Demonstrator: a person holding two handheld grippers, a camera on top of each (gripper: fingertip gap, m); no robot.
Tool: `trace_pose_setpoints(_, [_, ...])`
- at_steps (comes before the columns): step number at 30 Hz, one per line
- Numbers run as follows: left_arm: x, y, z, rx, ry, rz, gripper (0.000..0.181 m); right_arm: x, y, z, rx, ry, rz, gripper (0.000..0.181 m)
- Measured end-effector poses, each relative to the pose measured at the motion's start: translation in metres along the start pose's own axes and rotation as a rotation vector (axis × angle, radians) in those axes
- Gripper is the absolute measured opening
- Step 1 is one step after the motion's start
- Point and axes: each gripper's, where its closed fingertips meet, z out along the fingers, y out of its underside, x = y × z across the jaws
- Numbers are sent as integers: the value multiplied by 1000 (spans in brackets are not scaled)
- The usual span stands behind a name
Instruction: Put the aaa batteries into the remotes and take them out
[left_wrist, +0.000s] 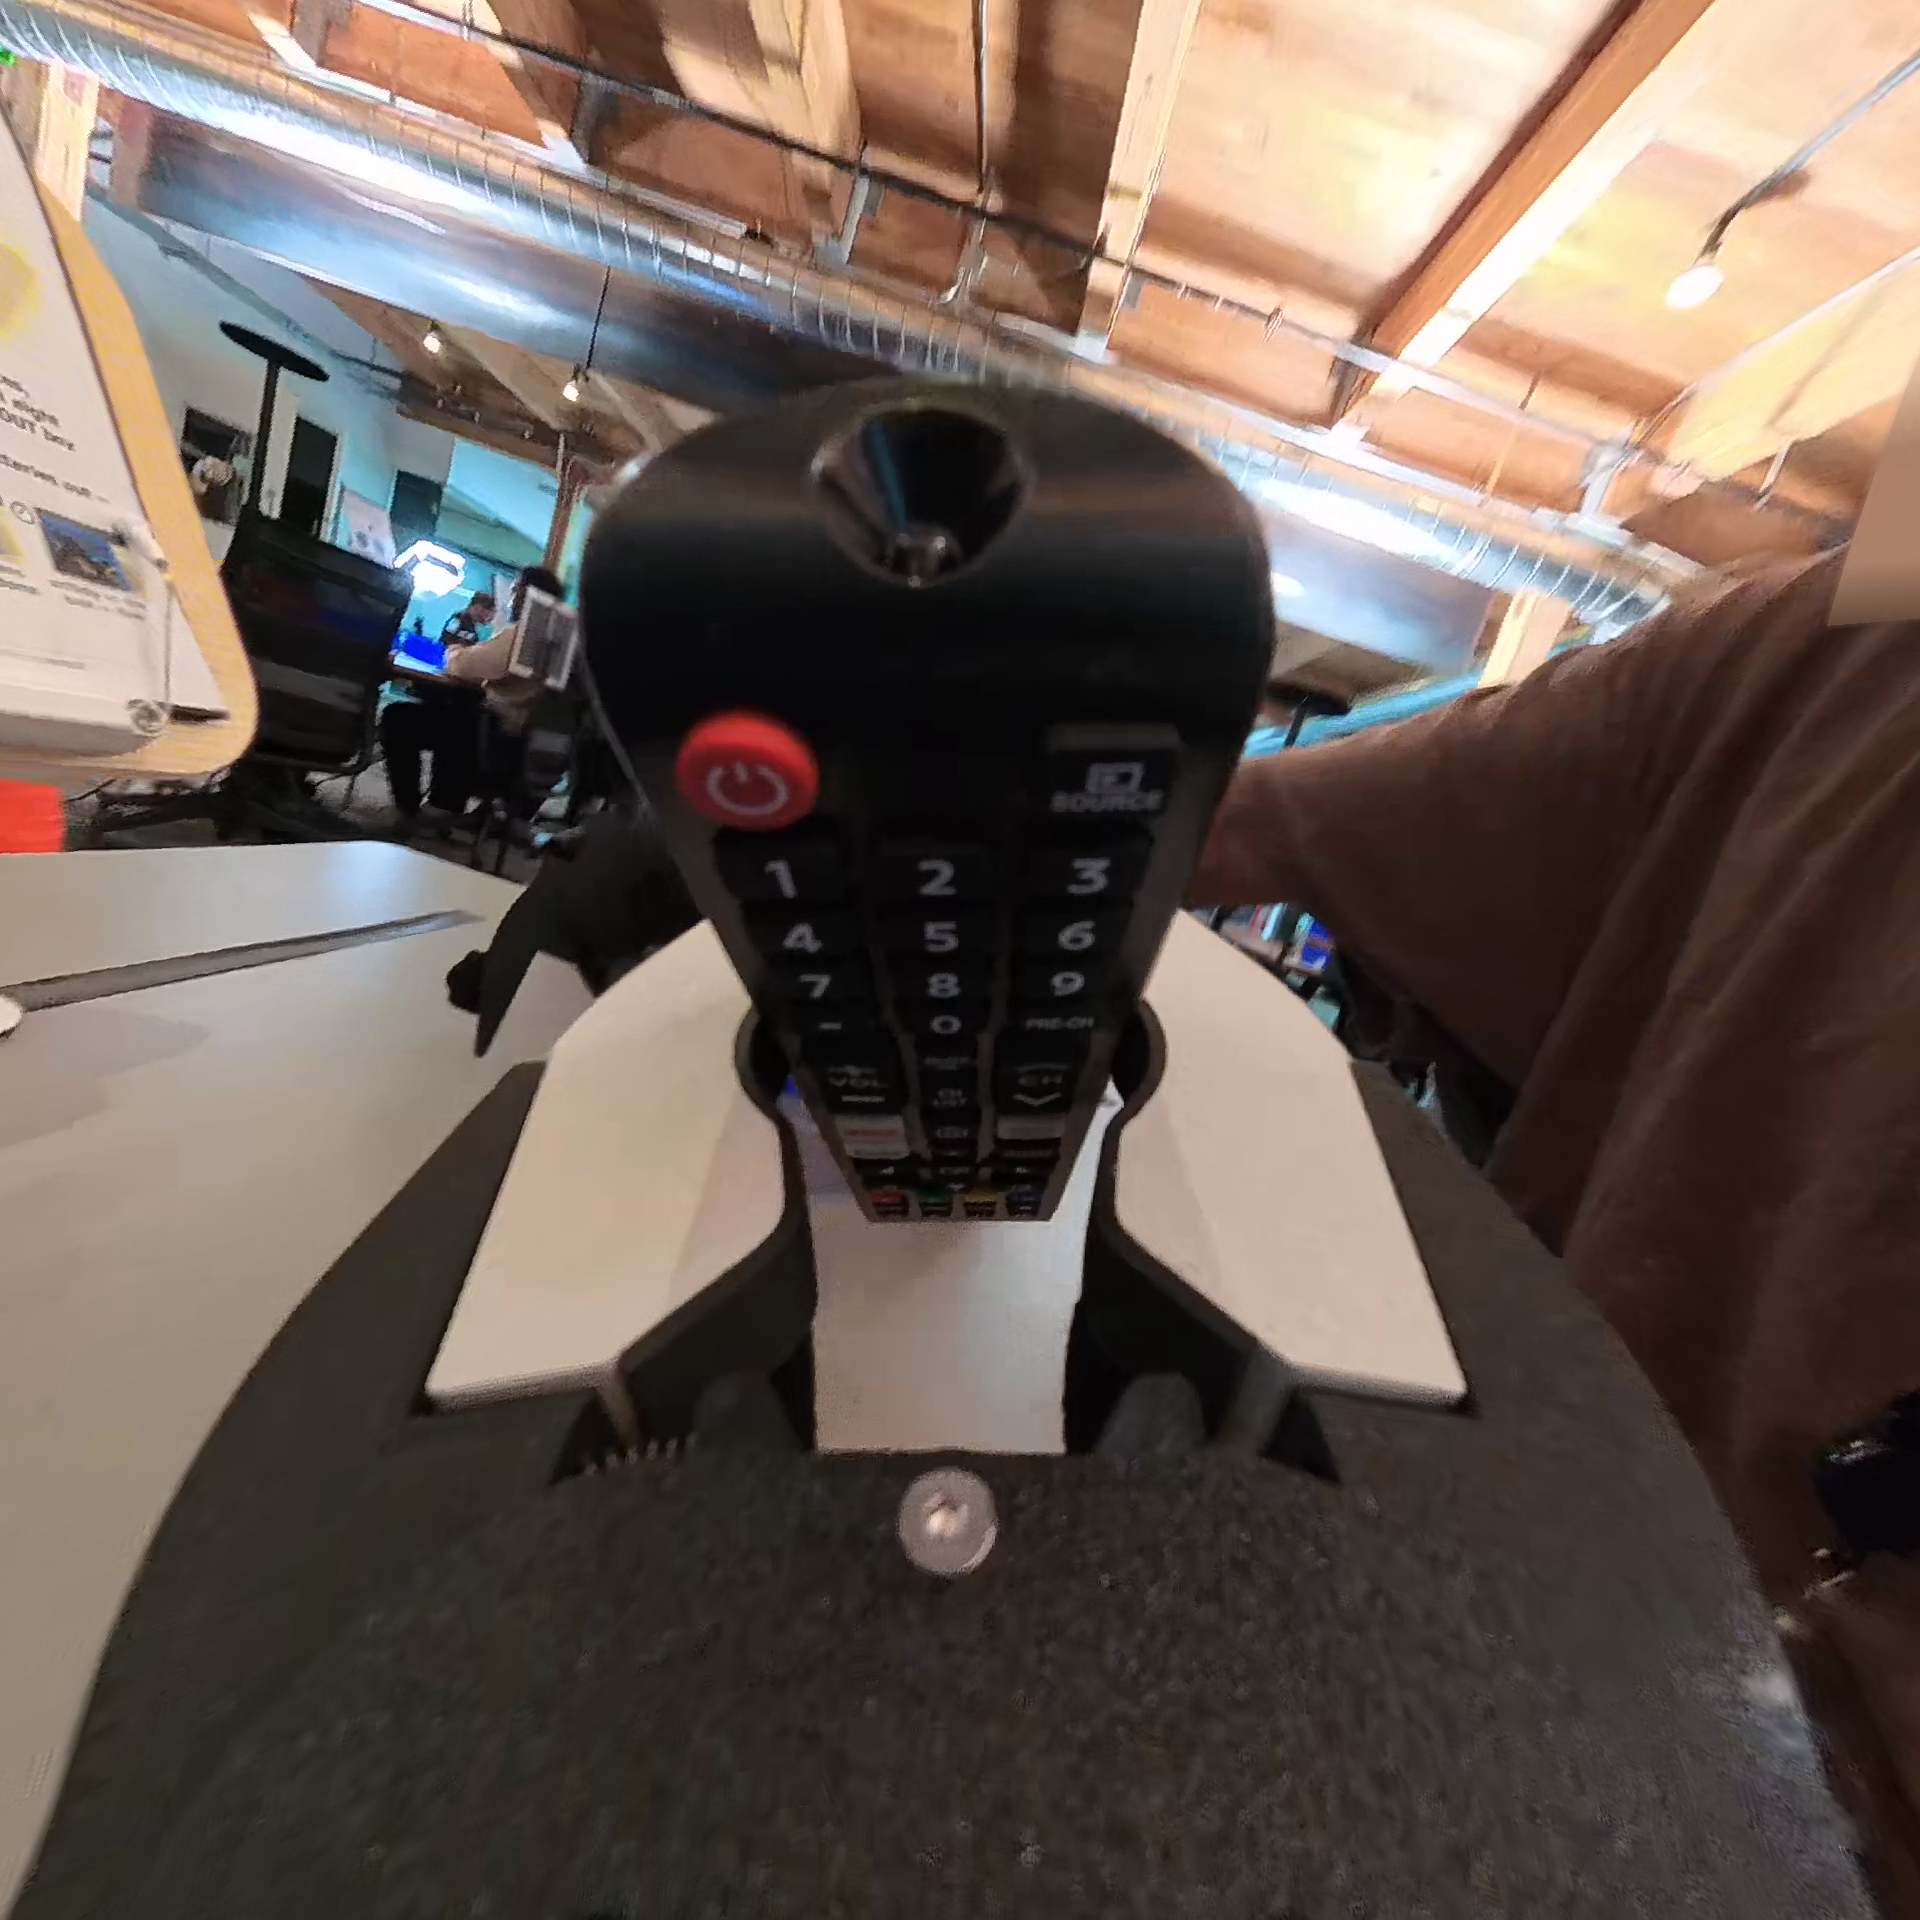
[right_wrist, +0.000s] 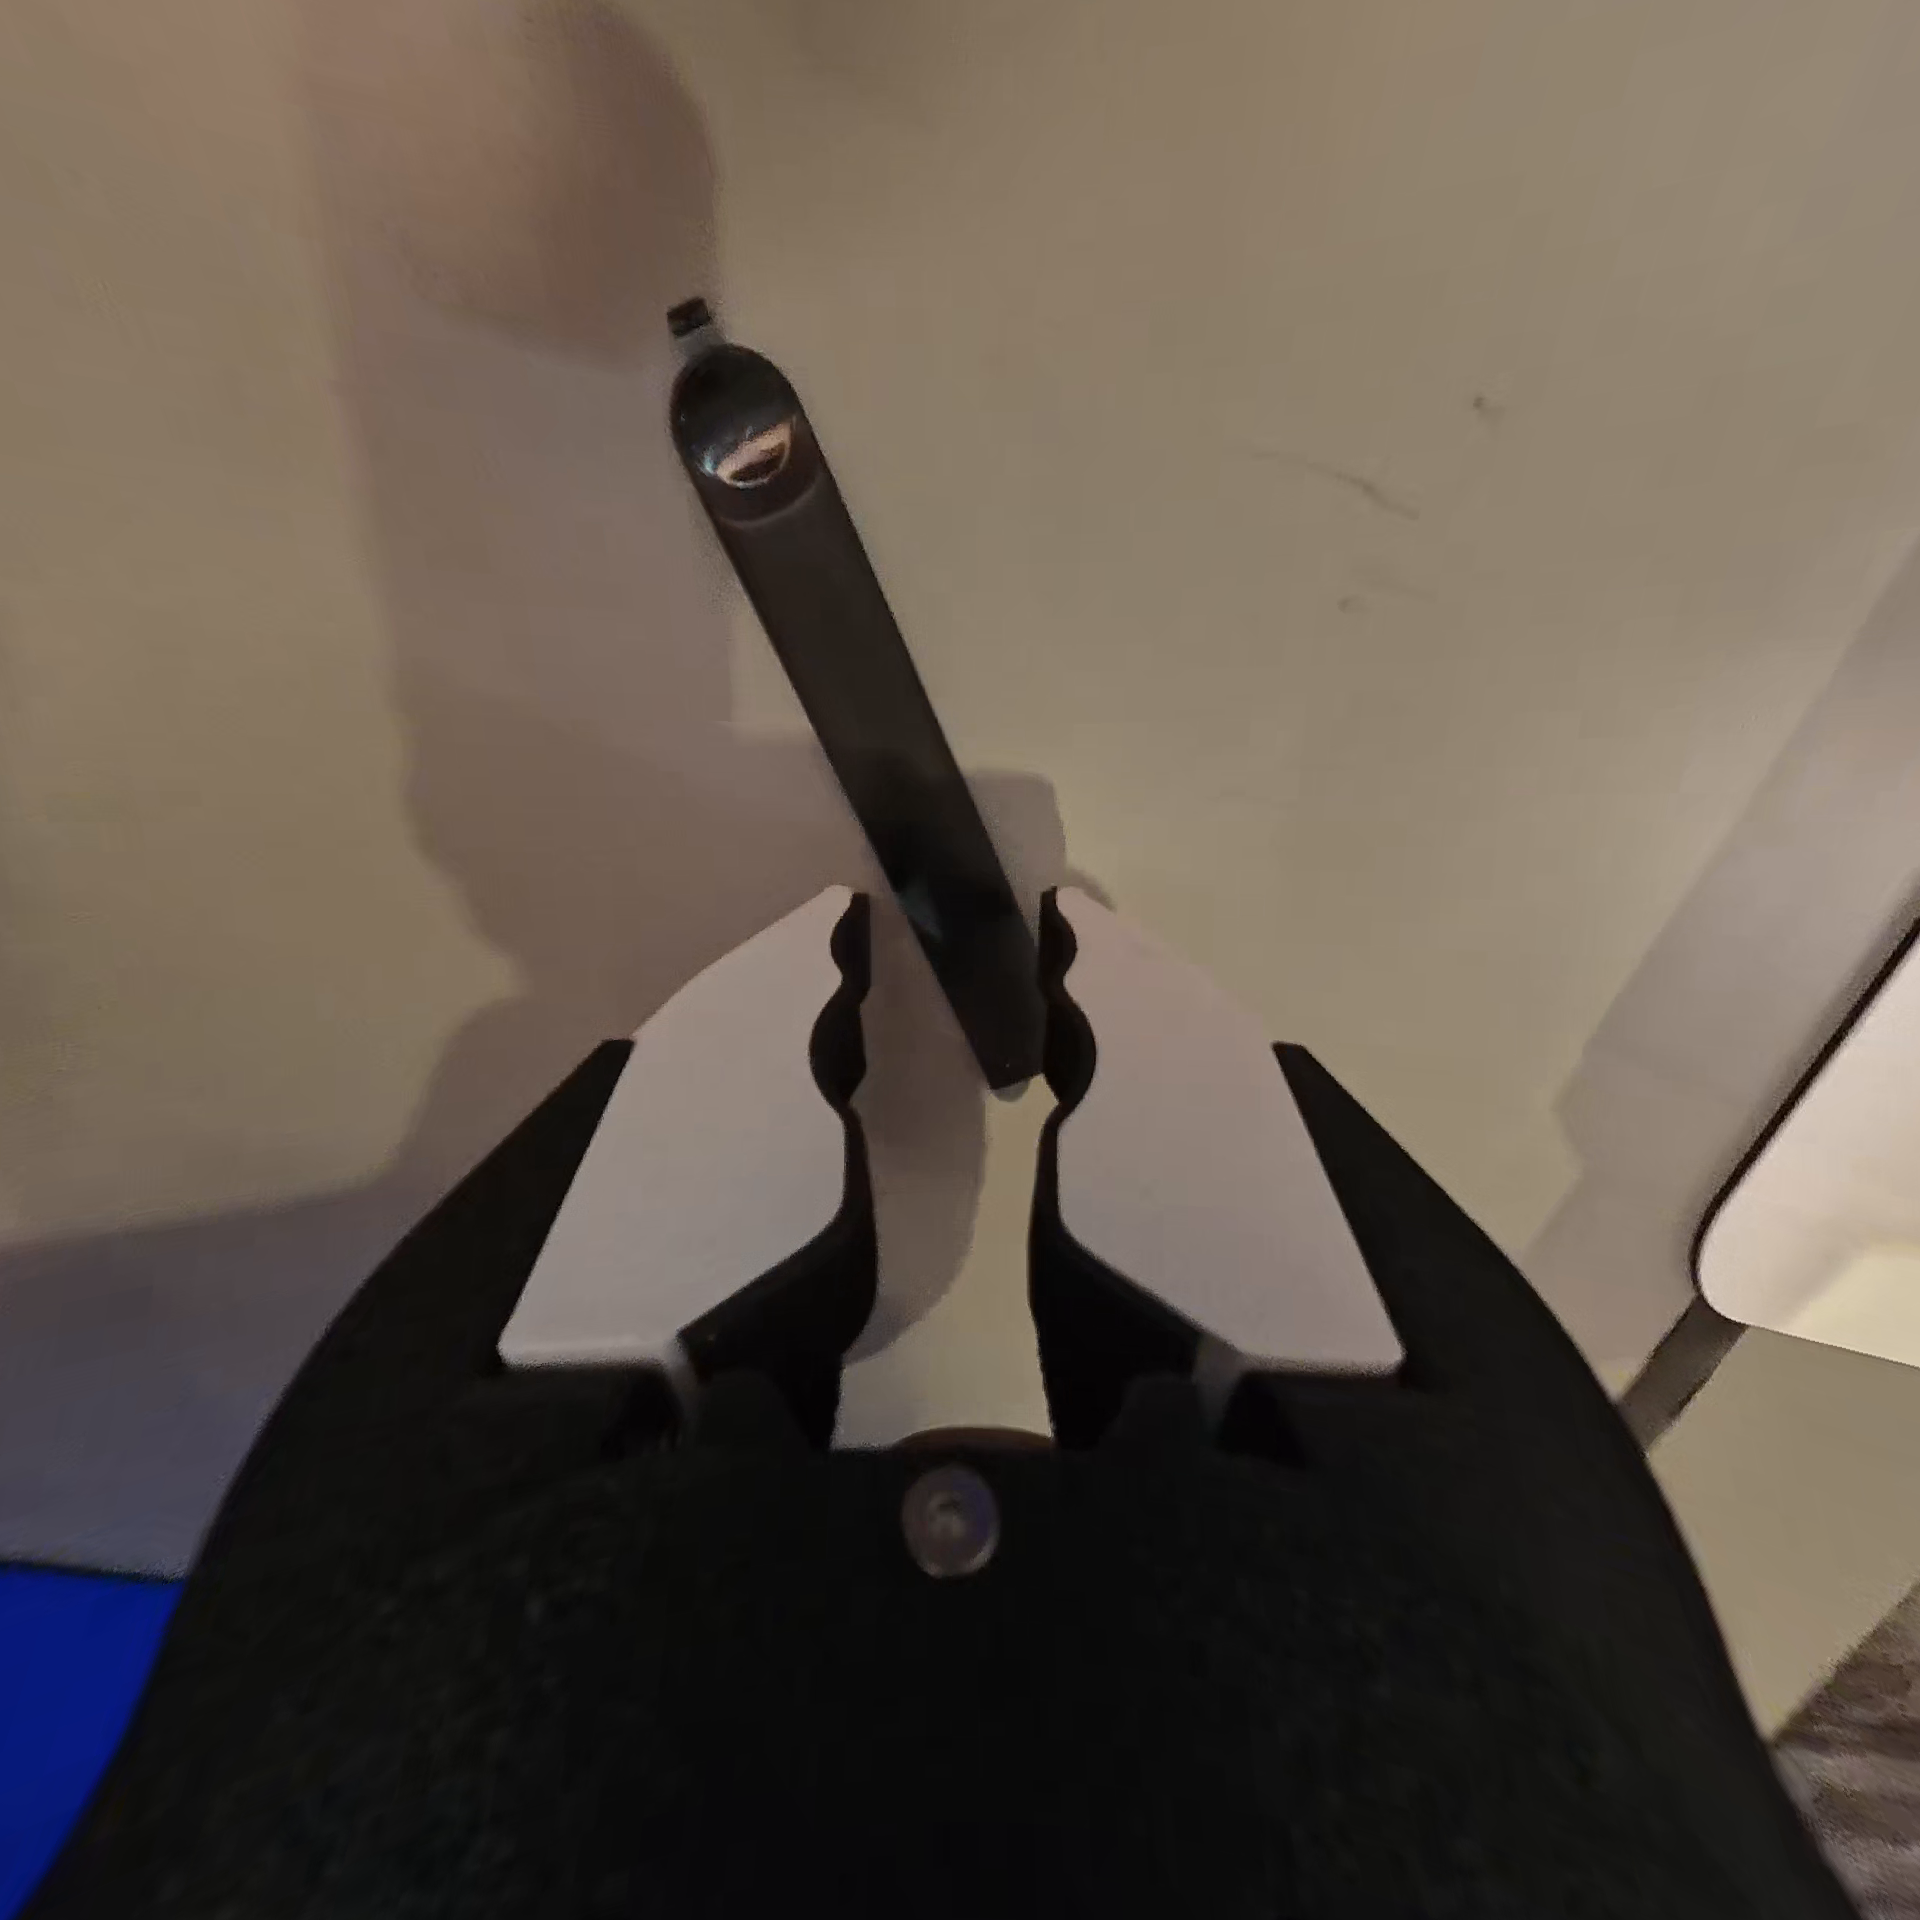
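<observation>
My left gripper (left_wrist: 948, 1101) is shut on the lower end of a black remote (left_wrist: 925, 727). It holds the remote tilted up off the white table (left_wrist: 208, 1091), button side towards the camera, with the red power button (left_wrist: 746, 771) at upper left. My right gripper (right_wrist: 951, 966) is shut on a thin black battery cover (right_wrist: 831, 644). The cover is seen edge-on and sticks out forward and to the left above the table (right_wrist: 1351, 312). No batteries show in either view.
A person's brown sleeve (left_wrist: 1610, 883) fills the right of the left wrist view. A dark part (left_wrist: 509, 966) pokes out left of the remote. A white printed sheet (left_wrist: 73, 520) stands at far left. A white rounded tray edge (right_wrist: 1829, 1174) lies right, and a blue patch (right_wrist: 73, 1652) lower left. The grippers' ends are close to 25 centimetres from one another.
</observation>
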Motion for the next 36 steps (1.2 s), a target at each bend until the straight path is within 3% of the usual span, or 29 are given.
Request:
trace_pose_setpoints(4, [1,-9,-3,85,45,-54,61,-7,2,3,19,-91,67,21])
trace_pose_setpoints(11, [1,-8,1,109,32,18,61,-9,3,-5,16,-83,262,19])
trace_pose_setpoints(15, [-5,-13,1,184,2,54,61,-5,-12,-38,146,-50,406,19])
trace_pose_setpoints(18, [-5,-24,3,272,-2,102,61,-2,-28,-81,258,-25,510,19])
trace_pose_setpoints(22, [-5,-29,14,291,3,125,61,-17,-71,-146,381,-81,557,19])
trace_pose_setpoints(24, [-5,-32,21,299,4,133,61,-27,-91,-163,376,-113,555,19])
trace_pose_setpoints(29, [3,-39,38,314,52,155,61,-46,-124,-177,319,-194,541,19])
trace_pose_setpoints(36, [10,-42,46,320,61,188,61,-47,-135,-178,243,-182,526,19])
